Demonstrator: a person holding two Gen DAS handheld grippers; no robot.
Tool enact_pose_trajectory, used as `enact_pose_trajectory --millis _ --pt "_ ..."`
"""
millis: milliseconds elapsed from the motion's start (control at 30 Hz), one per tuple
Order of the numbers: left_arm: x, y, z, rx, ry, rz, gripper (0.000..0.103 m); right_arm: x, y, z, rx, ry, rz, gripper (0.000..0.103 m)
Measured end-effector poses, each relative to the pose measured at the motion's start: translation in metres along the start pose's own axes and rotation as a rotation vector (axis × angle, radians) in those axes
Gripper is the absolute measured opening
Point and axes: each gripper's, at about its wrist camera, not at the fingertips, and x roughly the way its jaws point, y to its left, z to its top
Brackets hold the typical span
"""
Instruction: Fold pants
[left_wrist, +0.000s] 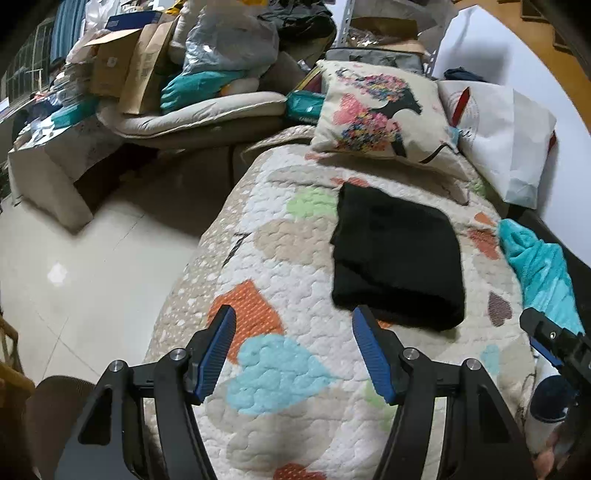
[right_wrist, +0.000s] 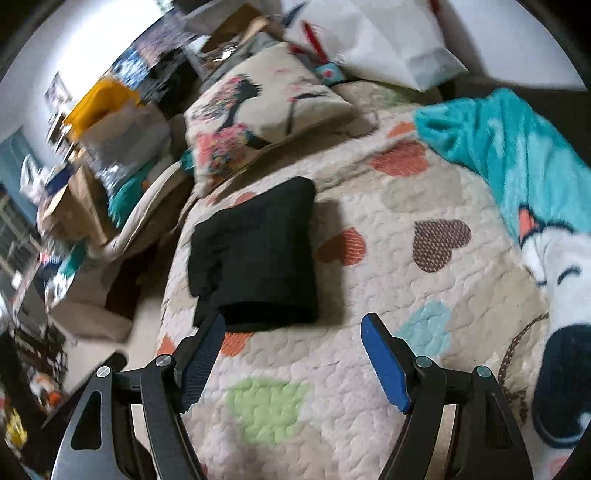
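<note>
The black pants (left_wrist: 397, 254) lie folded into a compact rectangle on the heart-patterned quilt (left_wrist: 280, 258) of the bed. They also show in the right wrist view (right_wrist: 255, 254). My left gripper (left_wrist: 293, 314) is open and empty, just short of the pants' near edge and to their left. My right gripper (right_wrist: 293, 321) is open and empty, its left finger close to the pants' near edge. The right gripper's tip also shows at the right edge of the left wrist view (left_wrist: 554, 339).
A printed cushion (left_wrist: 380, 110) and a white bag (left_wrist: 502, 136) lie at the head of the bed. A teal blanket (right_wrist: 517, 155) lies on the right side. Left of the bed are tiled floor (left_wrist: 74, 266), a couch and piled boxes (left_wrist: 122, 70).
</note>
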Motion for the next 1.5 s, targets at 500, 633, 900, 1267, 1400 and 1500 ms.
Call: enact_pose_trajectory --millis 500,633,900,1267,1400,1500 --pt "0.009 -0.013 -0.009 0.11 0.029 0.03 0.071 0.036 0.006 -0.015 -0.038 0.026 -0.054 0.082" --pt "0.02 -0.013 -0.012 0.115 0.063 0.041 0.071 0.051 -0.011 -0.022 0.036 0.073 -0.053 0.082" --pt "0.035 -0.01 -0.017 0.103 0.115 0.036 0.071 0.055 -0.009 -0.026 0.032 0.08 -0.049 0.082" --pt "0.044 -0.002 -0.021 0.088 0.14 0.031 0.071 0.064 -0.005 -0.033 0.006 0.106 -0.069 0.082" --pt "0.047 0.0 -0.022 0.086 0.15 0.028 0.071 0.068 -0.005 -0.035 0.002 0.117 -0.074 0.082" --pt "0.05 0.001 -0.023 0.081 0.157 0.027 0.071 0.071 -0.005 -0.037 0.0 0.123 -0.077 0.082"
